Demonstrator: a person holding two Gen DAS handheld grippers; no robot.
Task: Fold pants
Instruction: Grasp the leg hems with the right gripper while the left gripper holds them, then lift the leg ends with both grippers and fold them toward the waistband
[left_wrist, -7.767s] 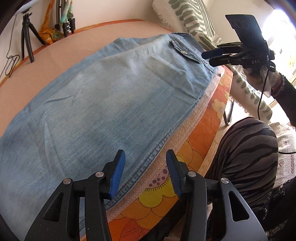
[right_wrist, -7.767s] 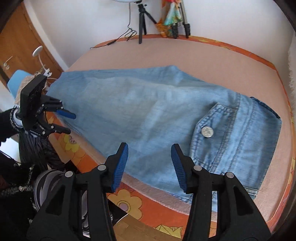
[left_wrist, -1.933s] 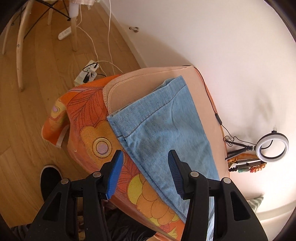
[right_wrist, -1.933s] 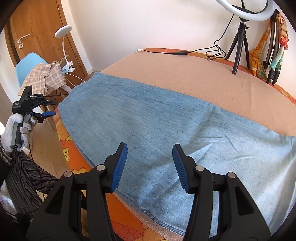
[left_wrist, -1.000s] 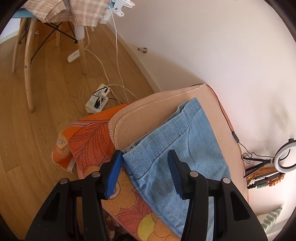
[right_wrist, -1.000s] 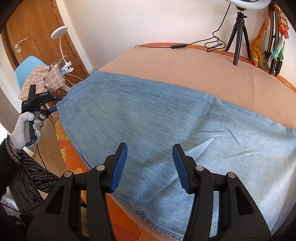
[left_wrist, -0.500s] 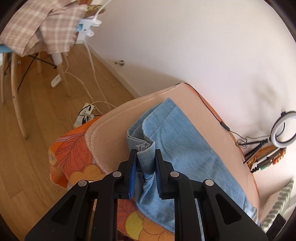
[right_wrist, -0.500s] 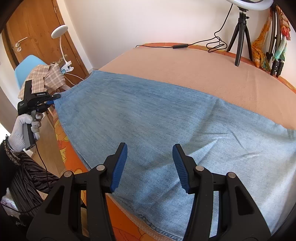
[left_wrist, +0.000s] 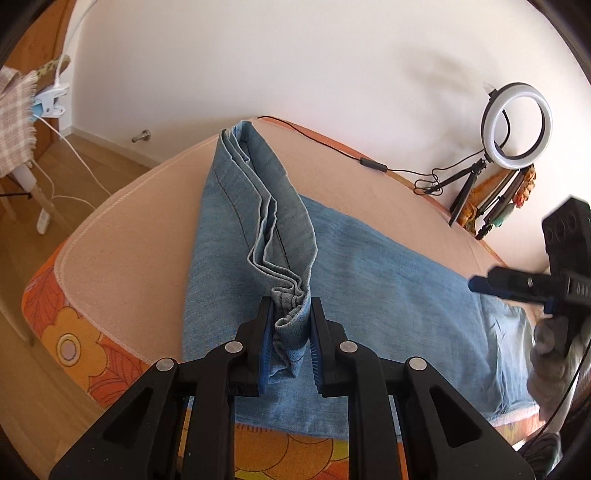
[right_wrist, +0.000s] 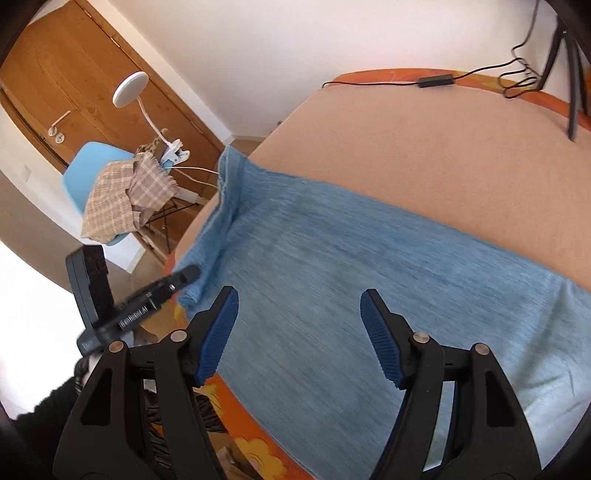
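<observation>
The pants (left_wrist: 369, 280) lie flat along the tabletop (left_wrist: 140, 218), already doubled leg over leg by the look of the stacked hem layers. The left gripper (left_wrist: 291, 332) has its jaws clamped on the bunched hem corner and holds it raised off the cloth, so the hem end rises in a ridge running toward 12 o'clock in the left wrist view. The right gripper (right_wrist: 299, 332) hovers over the mid-leg with its jaws opening and nothing between them. The crosswise fold looks only begun: the hem has yet to be carried over to the waist end at 3 o'clock and laid flat.
</observation>
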